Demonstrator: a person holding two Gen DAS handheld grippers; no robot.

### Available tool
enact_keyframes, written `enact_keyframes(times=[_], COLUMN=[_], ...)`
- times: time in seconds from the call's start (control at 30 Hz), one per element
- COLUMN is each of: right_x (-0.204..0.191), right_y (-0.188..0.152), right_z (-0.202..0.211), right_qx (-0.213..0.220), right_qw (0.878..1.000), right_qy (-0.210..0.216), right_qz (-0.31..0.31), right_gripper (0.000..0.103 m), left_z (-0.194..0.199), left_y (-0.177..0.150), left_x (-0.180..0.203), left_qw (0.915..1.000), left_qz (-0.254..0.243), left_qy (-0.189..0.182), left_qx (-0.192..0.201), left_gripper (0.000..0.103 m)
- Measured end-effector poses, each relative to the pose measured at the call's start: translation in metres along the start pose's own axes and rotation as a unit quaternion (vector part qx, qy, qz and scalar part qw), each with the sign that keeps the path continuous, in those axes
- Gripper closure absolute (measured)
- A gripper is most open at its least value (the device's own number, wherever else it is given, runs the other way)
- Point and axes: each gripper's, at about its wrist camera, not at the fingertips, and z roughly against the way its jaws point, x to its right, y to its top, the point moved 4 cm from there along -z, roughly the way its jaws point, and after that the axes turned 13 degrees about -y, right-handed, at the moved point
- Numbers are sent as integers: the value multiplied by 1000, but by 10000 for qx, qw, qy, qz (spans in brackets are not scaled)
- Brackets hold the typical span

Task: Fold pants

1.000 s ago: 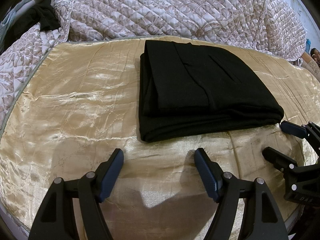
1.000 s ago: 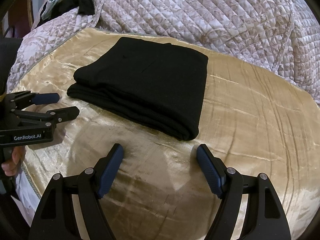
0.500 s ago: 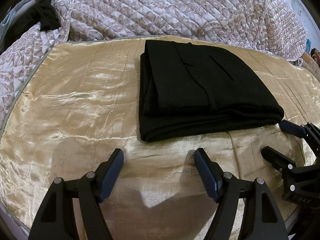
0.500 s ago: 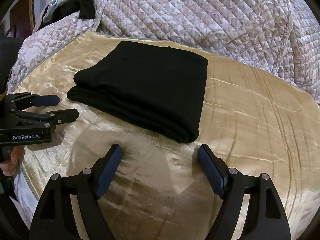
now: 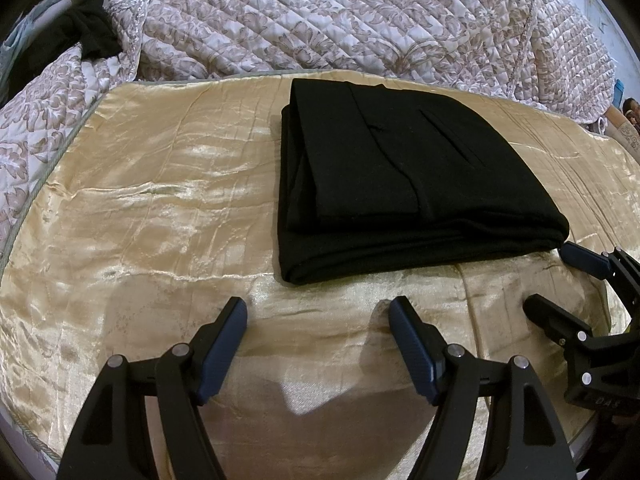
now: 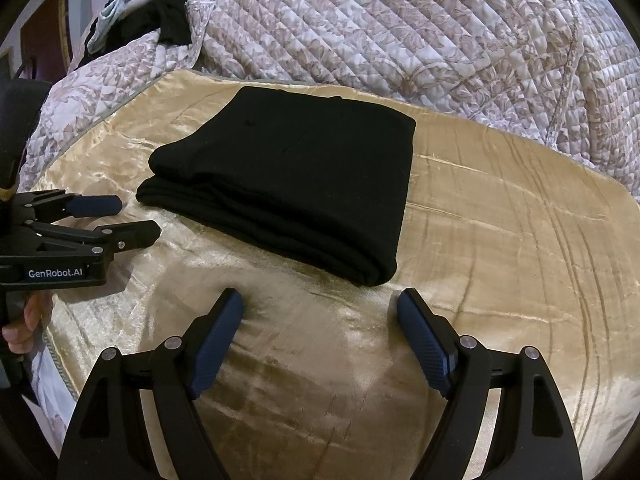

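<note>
The black pants (image 5: 404, 184) lay folded into a compact stack on the gold bedspread (image 5: 160, 200), just beyond both jaws. The left gripper (image 5: 316, 320) and right gripper (image 6: 320, 312) stood wide and empty. The folding looked finished; next, I think, only withdrawing.

The dark clothes (image 6: 168, 20) heaped at the far left are too jumbled to identify. The person's hand (image 6: 24, 320) is cut off at the left edge.
</note>
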Motion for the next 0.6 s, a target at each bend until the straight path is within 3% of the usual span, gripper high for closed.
enact_keyframes(times=[0.6], right_x=[0], right_y=[0], right_z=[0], right_qx=[2], right_qw=[10000], right_qy=[-4], right_qz=[-4], right_gripper=[23], left_z=[0], left_y=[-1], left_x=[0], left_qw=[10000], left_qz=[15], left_qy=[-9], left_qx=[-16], left_gripper=[27])
